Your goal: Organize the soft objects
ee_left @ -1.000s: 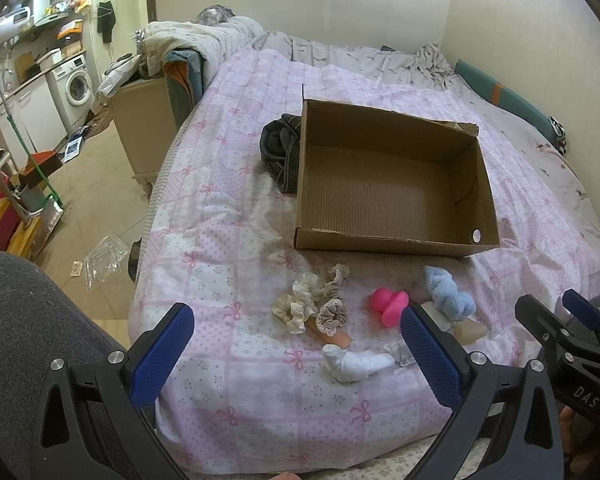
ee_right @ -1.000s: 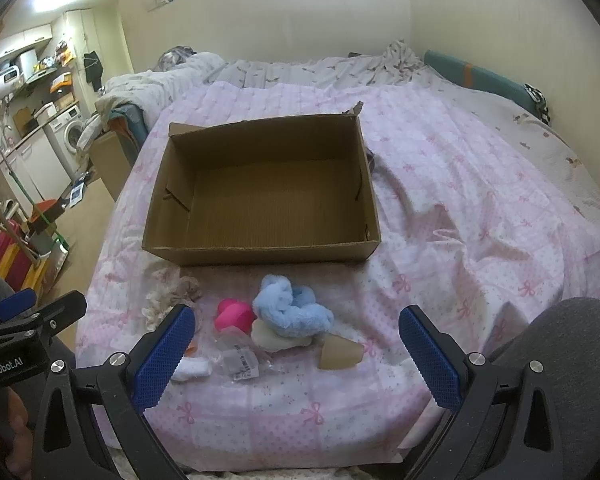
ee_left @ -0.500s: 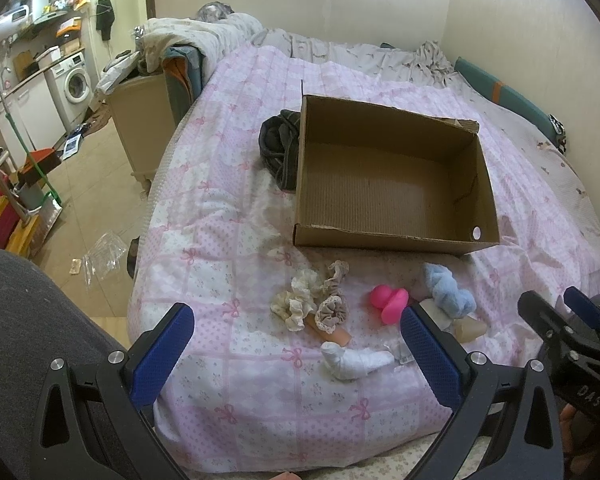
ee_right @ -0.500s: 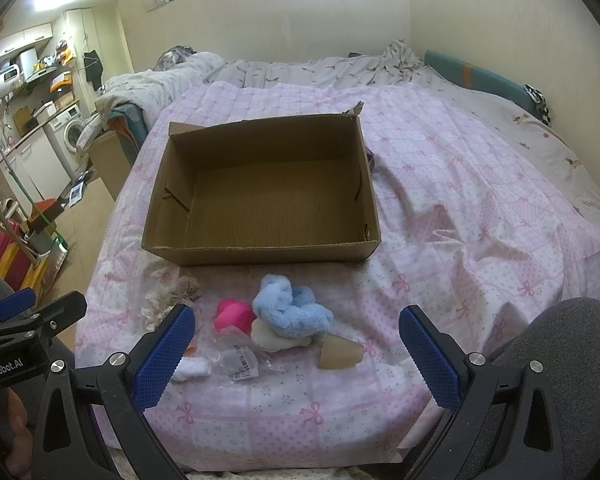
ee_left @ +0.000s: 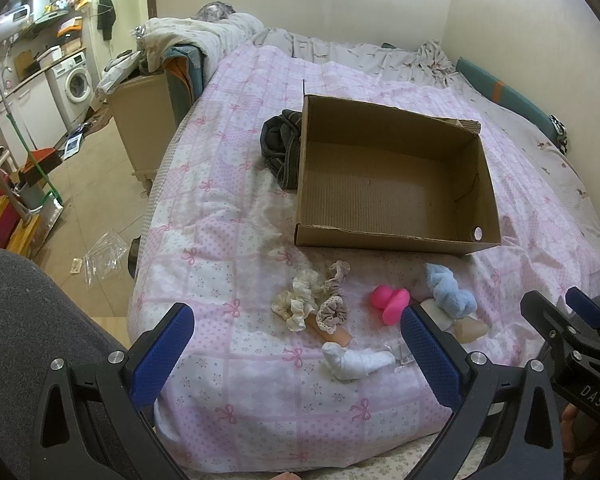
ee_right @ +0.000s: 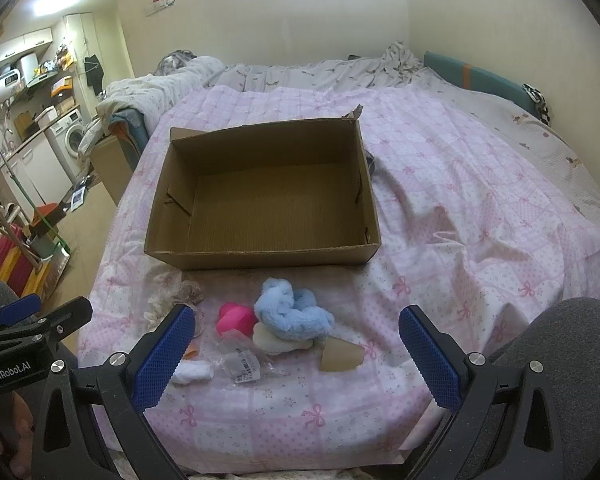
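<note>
An empty cardboard box [ee_left: 396, 232] [ee_right: 260, 258] stands on the pink bed cover. In front of it lie soft items: cream and beige scrunchies [ee_left: 300, 302], a pink sponge [ee_left: 390, 298] [ee_right: 236, 318], a fluffy blue scrunchie [ee_left: 448, 290] [ee_right: 292, 312], a white sock [ee_left: 354, 362] [ee_right: 194, 372], a beige sponge [ee_right: 340, 356] and a clear packet [ee_right: 240, 364]. My left gripper [ee_left: 296, 354] is open and empty above the bed's near edge. My right gripper [ee_right: 294, 350] is open and empty, hovering near the blue scrunchie.
A dark folded garment [ee_left: 280, 148] lies against the box's left side. Rumpled bedding [ee_left: 204, 36] is heaped at the far end. Left of the bed are a wooden cabinet [ee_left: 144, 120], a tiled floor, brooms and a washing machine [ee_left: 76, 80].
The left wrist view has shifted slightly; the box and the items look a little farther away. The right gripper and all items are unmoved.
</note>
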{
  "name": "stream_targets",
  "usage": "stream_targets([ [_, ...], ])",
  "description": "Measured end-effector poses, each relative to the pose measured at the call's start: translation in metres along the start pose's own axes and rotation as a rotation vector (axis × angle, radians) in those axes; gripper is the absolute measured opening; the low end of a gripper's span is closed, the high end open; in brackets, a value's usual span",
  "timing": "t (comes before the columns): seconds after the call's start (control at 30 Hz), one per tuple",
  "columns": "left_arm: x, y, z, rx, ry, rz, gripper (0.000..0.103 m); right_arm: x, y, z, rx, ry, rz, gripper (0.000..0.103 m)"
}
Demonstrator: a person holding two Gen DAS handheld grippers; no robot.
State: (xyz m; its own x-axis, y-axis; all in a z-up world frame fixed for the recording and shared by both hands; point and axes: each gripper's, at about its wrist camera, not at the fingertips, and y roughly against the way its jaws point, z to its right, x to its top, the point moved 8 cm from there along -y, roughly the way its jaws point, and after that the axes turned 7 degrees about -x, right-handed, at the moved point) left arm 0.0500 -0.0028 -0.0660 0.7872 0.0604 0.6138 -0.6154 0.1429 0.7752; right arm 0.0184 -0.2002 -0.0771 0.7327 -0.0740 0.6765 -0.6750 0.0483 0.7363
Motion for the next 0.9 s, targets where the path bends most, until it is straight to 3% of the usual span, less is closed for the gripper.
stream_targets([
  [0.9,-0.0006,-0.001,-0.0016,0.003,0.007,-0.006,0.103,-0.0002,-0.0004,-0.0004,-0.001,0.0,-0.004,0.103],
])
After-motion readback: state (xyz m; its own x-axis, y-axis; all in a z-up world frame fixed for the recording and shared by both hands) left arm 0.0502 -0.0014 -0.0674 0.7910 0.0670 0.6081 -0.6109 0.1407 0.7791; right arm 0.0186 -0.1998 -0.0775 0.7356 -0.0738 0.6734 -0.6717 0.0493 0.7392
